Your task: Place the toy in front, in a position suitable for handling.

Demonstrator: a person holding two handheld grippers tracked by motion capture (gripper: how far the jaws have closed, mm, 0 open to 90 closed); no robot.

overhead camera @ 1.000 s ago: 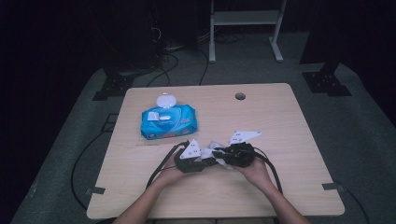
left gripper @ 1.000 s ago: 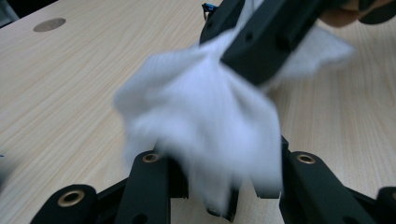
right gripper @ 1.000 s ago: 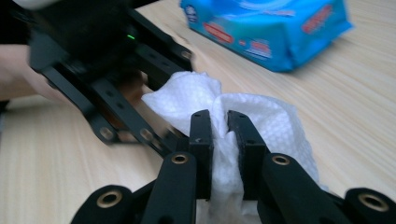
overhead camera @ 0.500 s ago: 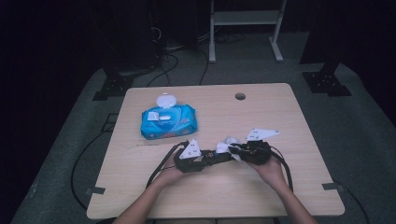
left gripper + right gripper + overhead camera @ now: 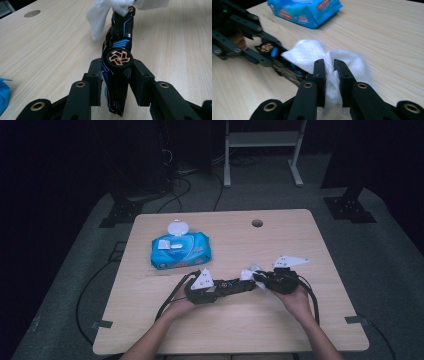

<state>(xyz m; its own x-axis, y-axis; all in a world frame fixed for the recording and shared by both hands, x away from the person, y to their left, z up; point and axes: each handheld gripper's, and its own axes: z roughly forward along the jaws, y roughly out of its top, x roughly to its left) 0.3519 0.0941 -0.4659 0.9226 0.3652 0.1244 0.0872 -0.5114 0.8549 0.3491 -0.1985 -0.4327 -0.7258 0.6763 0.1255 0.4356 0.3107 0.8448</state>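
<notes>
A black toy car with blue stripes (image 5: 117, 45) lies level just above the table, and my left gripper (image 5: 117, 72) is shut on its near end, beside a copper-spoked wheel (image 5: 119, 58). In the high view the car (image 5: 234, 285) spans the gap between the two grippers. My right gripper (image 5: 329, 65) is shut on a crumpled white wipe (image 5: 312, 53), which rests against the car's far end (image 5: 284, 68). The same wipe (image 5: 102, 15) drapes over the car's tip in the left gripper view. Seen from above, the left gripper (image 5: 220, 289) and right gripper (image 5: 261, 279) face each other near the table's front.
A blue pack of wet wipes (image 5: 180, 250) with its white lid flipped open lies at the table's (image 5: 280, 335) back left. A round cable hole (image 5: 257, 223) sits near the far edge. Cables trail off the front edge on both sides.
My right gripper has moved to the right with the wipe, sliding it along the car toward its far end. The left gripper and the car have stayed in place.
</notes>
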